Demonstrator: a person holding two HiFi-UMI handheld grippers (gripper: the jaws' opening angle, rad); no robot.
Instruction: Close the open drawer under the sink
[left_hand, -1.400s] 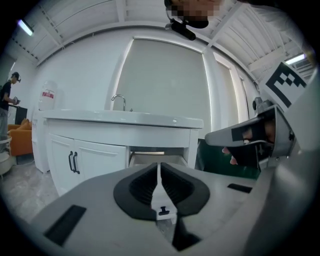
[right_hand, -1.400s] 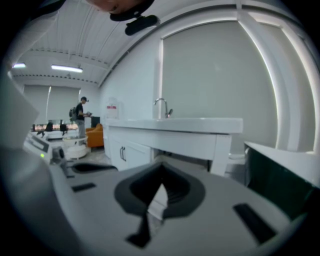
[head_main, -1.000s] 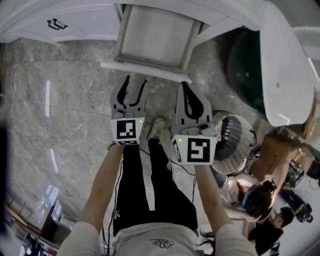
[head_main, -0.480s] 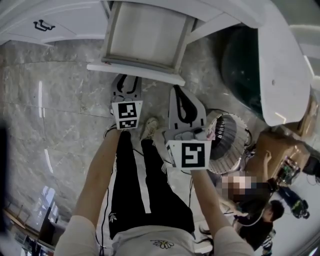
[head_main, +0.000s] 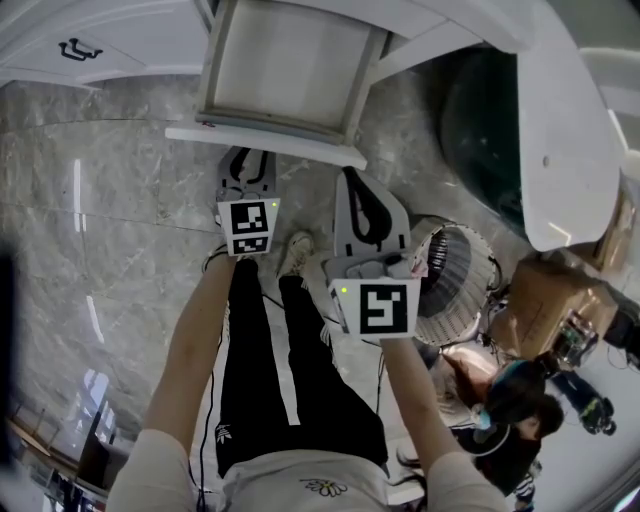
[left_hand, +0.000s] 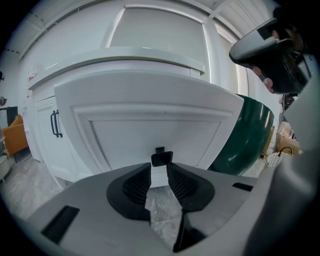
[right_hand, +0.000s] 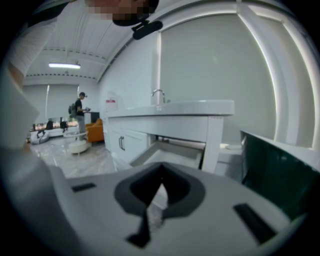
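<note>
Right now the drawer (head_main: 285, 65) is sitting pulled well out of the sink cabinet at 12 o'clock in the head view. The left gripper (left_hand: 159, 171) is pointing square at its white front panel (left_hand: 150, 112), jaws standing only narrowly apart and gripping nothing, with the small black handle (left_hand: 161, 158) lying just past the tips at their 12 o'clock. The right gripper (head_main: 352, 180) is hanging at 3 o'clock of the left one, jaws pressed together and empty, near the panel's right end. Judging from this, a push landing on the handle is risking the tips sliding off or nipping it, and an off-centre shove is risking the drawer skewing and jamming against the cabinet post (right_hand: 214, 142).
</note>
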